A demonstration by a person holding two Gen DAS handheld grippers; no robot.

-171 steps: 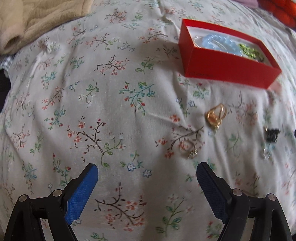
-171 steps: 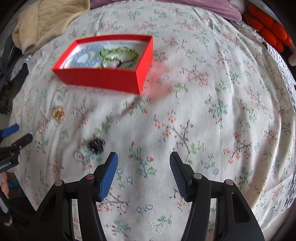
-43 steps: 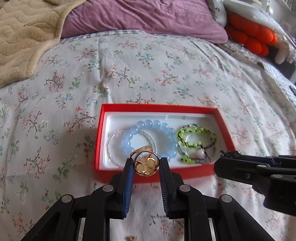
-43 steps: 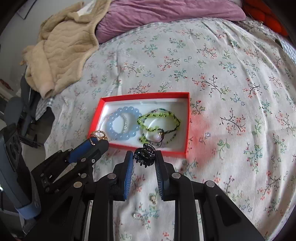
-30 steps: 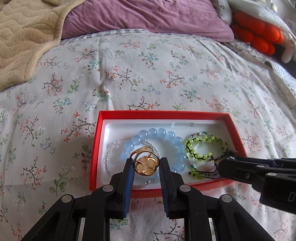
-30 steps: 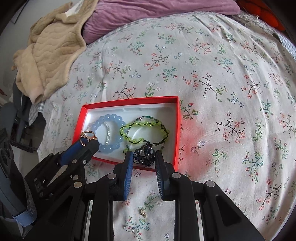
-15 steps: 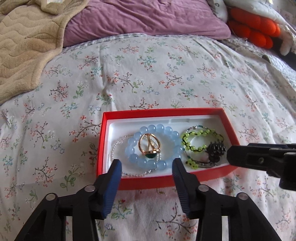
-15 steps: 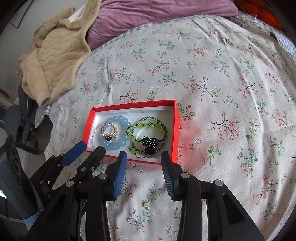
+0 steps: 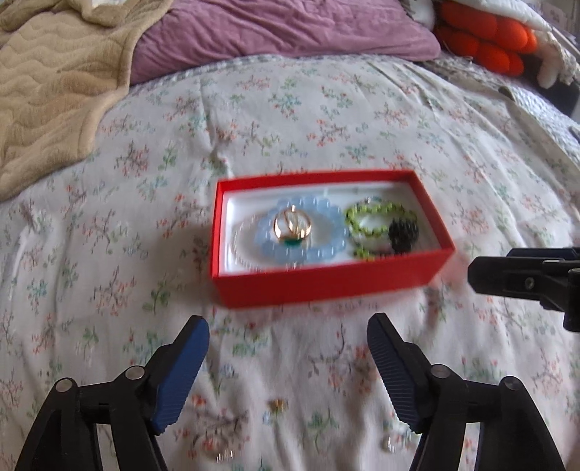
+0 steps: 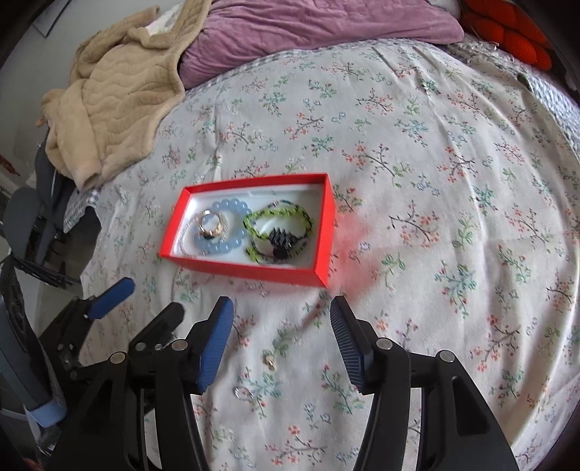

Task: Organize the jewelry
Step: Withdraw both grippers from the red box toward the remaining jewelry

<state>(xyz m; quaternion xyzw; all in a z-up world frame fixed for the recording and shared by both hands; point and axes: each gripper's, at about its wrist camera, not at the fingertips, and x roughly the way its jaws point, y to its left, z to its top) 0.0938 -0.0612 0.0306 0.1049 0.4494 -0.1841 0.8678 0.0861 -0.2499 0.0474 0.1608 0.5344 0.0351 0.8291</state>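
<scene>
A red box (image 9: pixel 326 279) (image 10: pixel 253 271) lies on the floral bedspread. Inside it are a light blue bead bracelet (image 9: pixel 326 250) (image 10: pixel 221 250), a gold ring (image 9: pixel 293 224) (image 10: pixel 212 226) lying in that bracelet, a green bead bracelet (image 9: pixel 373 210) (image 10: pixel 279 217) and a black hair claw (image 9: pixel 402 233) (image 10: pixel 281 241). My left gripper (image 9: pixel 288 344) is open and empty, just short of the box. My right gripper (image 10: pixel 281 319) is open and empty, also in front of the box. Small loose jewelry pieces lie on the bedspread near the grippers: a gold piece (image 10: pixel 270 360) (image 9: pixel 277 404) and a silver piece (image 10: pixel 241 393).
A beige quilted blanket (image 10: pixel 108 90) is heaped at the back left, a purple pillow (image 9: pixel 282 32) lies behind the box and an orange cushion (image 9: pixel 485 40) is at the back right. The bed's left edge drops off beside the left gripper (image 10: pixel 119 290).
Both grippers opened and dropped the gold ring and black hair claw into the box, then pulled back from it toward me.
</scene>
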